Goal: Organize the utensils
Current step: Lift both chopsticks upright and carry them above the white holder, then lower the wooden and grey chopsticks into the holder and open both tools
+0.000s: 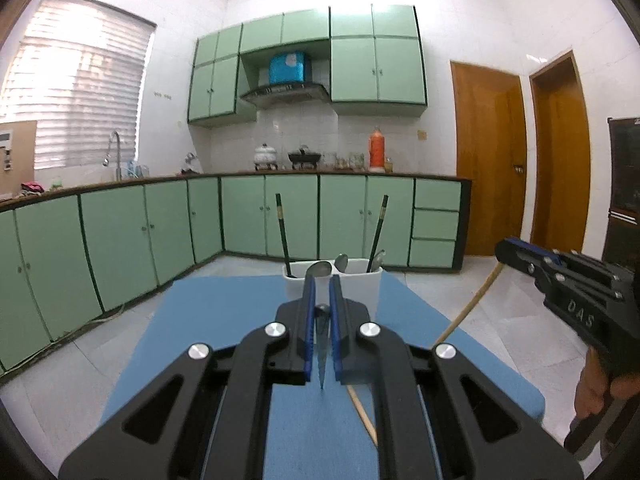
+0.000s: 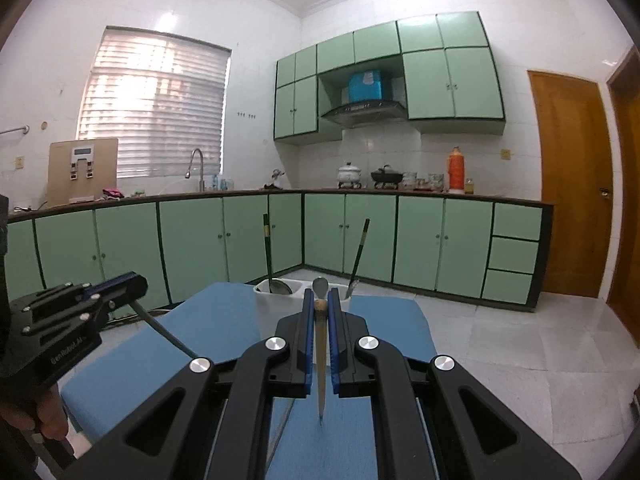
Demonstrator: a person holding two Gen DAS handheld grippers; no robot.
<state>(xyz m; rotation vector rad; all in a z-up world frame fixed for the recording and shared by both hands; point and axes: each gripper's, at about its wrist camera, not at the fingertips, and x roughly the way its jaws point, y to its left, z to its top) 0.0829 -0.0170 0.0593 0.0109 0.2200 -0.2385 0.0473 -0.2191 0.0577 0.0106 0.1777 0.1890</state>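
A white two-compartment utensil holder (image 1: 362, 284) stands at the far end of the blue table (image 1: 224, 320), with dark chopsticks (image 1: 283, 232) and metal spoons (image 1: 341, 261) upright in it. My left gripper (image 1: 322, 292) is shut on a dark chopstick (image 1: 322, 356) that hangs down between its fingers. My right gripper (image 2: 319, 304) is shut on a light wooden chopstick (image 2: 320, 364), also pointing down over the table. The holder (image 2: 276, 300) sits just beyond both. The right gripper (image 1: 505, 249) shows in the left wrist view, the left gripper (image 2: 138, 286) in the right wrist view.
Green kitchen cabinets (image 1: 120, 240) run along the far wall and the left side, with a sink tap (image 1: 114, 148), pots and an orange flask (image 1: 377, 150) on the counter. Two wooden doors (image 1: 492, 156) stand at the right. White tiled floor surrounds the table.
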